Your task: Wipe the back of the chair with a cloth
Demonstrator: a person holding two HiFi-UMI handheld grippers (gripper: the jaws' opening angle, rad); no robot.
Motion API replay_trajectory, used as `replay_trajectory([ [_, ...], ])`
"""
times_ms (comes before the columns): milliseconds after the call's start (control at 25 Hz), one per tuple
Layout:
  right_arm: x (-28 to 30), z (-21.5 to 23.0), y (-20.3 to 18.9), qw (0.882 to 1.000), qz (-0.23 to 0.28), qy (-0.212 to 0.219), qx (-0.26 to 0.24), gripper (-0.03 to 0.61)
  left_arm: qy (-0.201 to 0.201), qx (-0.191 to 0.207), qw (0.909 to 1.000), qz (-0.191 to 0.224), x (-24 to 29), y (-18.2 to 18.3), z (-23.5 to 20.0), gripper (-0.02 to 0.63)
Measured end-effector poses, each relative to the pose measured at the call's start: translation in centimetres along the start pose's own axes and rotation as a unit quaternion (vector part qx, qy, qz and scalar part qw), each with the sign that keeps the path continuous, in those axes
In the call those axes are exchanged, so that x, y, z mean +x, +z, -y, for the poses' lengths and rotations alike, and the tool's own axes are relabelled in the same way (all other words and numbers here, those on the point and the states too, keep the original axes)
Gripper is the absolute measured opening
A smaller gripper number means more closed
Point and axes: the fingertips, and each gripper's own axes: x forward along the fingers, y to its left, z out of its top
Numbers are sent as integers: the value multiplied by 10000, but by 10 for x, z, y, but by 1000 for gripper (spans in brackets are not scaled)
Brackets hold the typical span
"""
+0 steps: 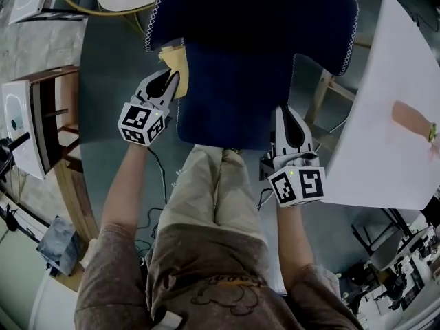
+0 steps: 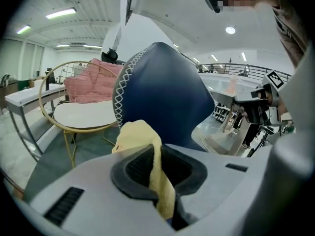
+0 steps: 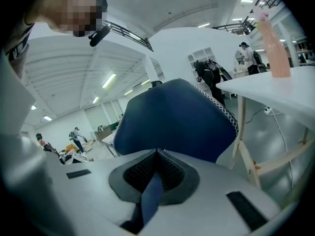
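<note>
Head view: from above, steeply down on the chair (image 1: pixel 254 60), close. Left gripper view & right gripper view: low, along own jaws, tilted up, v. near chair. All 3 share chair back.

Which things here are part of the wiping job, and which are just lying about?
In the job:
yellow cloth, pinched by the left gripper
blue chair
right gripper, jaws shut on the chair's edge

Lying about:
white table with a pink bottle
pink cushion on a gold-framed seat
</note>
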Motion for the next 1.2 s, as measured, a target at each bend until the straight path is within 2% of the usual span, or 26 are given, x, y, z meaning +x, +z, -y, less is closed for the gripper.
replay_trajectory([
  [440, 2, 4, -10, 9999, -110, -90, 7, 28, 135, -336, 9993, -5, 29, -10, -14, 46],
  [880, 4, 7, -18, 9997, -182, -135, 41, 28, -155, -172, 9997, -84, 93, 3, -3, 46],
  [1200, 3, 24, -23, 9994, -263, -199, 57, 27, -433, -10, 9990, -145, 132, 10, 23, 46],
])
